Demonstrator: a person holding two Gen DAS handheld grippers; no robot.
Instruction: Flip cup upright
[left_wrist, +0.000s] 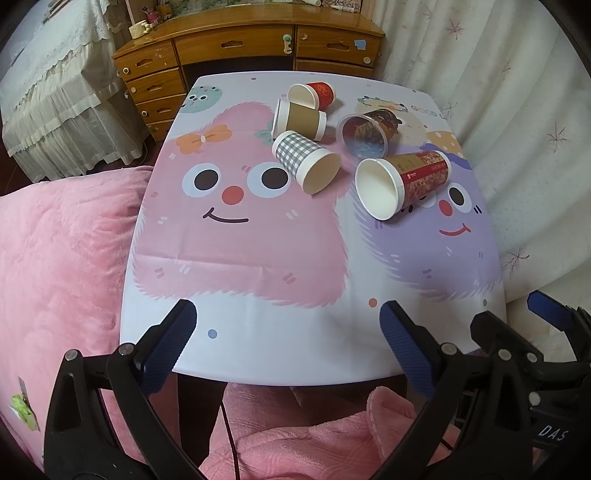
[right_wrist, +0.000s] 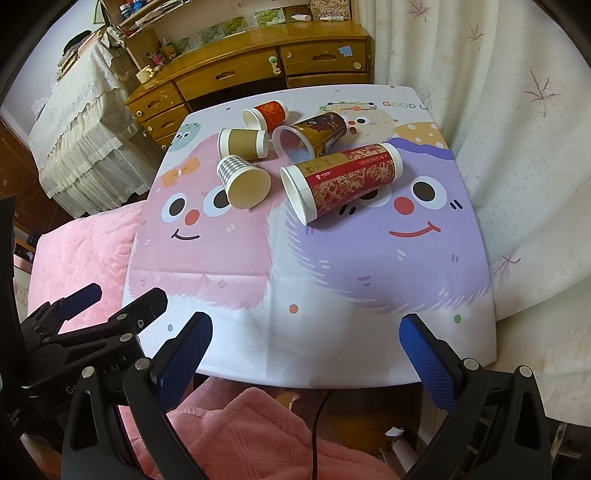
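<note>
Cartoon-monster tablecloth (left_wrist: 258, 258) before a wooden dresser (left_wrist: 236, 48), five cups (right_wrist: 243, 181) toppled, both claws (left_wrist: 288, 343) (right_wrist: 306, 350) spread, empty

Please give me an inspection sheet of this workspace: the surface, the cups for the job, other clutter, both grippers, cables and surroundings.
Surface: table under a cartoon monster cloth; near half bare.
Job's things: five cups, all on their sides, clustered at the far end: tall red cup, checked cup, brown sleeve cup, small red cup, clear plastic cup. None upright.
Clutter: nothing seen on the table besides the cups.
Grippers: left gripper open, empty, at the near edge; right gripper open, empty, at the near edge.
Cables: one black cable below the table edge, over the pink blanket.
Surroundings: wooden dresser behind; curtain to the right.
</note>
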